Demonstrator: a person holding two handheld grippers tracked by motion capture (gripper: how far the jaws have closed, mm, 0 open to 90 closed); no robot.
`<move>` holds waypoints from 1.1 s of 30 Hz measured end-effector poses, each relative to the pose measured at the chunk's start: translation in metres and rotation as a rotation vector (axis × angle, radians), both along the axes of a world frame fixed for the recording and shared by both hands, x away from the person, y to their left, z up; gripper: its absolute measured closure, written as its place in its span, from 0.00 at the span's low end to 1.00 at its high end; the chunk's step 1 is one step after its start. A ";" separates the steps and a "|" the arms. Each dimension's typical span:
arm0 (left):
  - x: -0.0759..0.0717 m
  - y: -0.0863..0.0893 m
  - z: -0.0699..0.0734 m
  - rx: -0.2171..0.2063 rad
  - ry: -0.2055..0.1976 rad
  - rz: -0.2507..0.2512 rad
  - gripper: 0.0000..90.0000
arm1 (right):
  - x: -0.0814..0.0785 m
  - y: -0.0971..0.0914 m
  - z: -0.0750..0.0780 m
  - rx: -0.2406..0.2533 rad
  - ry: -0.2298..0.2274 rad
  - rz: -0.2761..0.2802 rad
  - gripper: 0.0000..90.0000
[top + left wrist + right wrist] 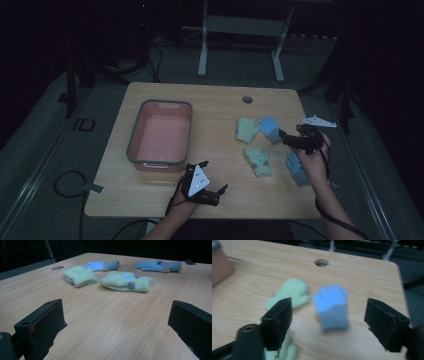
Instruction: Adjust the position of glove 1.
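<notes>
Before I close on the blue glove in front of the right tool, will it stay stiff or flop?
The blue glove looks like soft knit lying flat, so it will probably droop from wherever it is pinched. It seems light. On the smooth wooden table it may slide or bunch if pushed.

A pale wood-grain table top (105,325) with a smooth, faintly sheened finish is seen. The green mittens (126,281) are made of soft, fuzzy knit cloth — matt throughout — and the blue gloves (332,306) at the right show a finer knit with grey cuffs. The pink tub (161,136) at the left looks like smooth plastic, grey-rimmed. Matt black plastic — slightly scuffed — forms the gripper jaws.
</notes>
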State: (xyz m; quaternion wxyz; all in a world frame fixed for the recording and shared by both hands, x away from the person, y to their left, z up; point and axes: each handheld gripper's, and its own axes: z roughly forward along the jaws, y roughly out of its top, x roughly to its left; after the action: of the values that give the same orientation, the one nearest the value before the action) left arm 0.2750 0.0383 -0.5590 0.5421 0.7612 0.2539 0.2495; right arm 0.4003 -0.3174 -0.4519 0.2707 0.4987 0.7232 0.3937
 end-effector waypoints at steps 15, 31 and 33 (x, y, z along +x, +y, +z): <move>0.000 0.000 0.000 -0.003 0.001 -0.006 0.01 | 0.034 0.048 -0.007 -0.006 0.011 0.128 0.47; 0.000 0.001 0.000 -0.008 0.000 -0.009 0.01 | 0.081 0.092 -0.037 -0.017 0.117 0.169 0.57; 0.000 0.001 0.000 -0.008 0.000 -0.009 0.01 | 0.085 0.095 -0.042 -0.034 0.124 0.164 0.58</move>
State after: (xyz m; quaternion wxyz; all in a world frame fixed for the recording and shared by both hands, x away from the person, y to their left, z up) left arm 0.2751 0.0394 -0.5591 0.5462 0.7602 0.2515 0.2458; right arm 0.4853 -0.2220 -0.4934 0.2009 0.4567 0.7835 0.3704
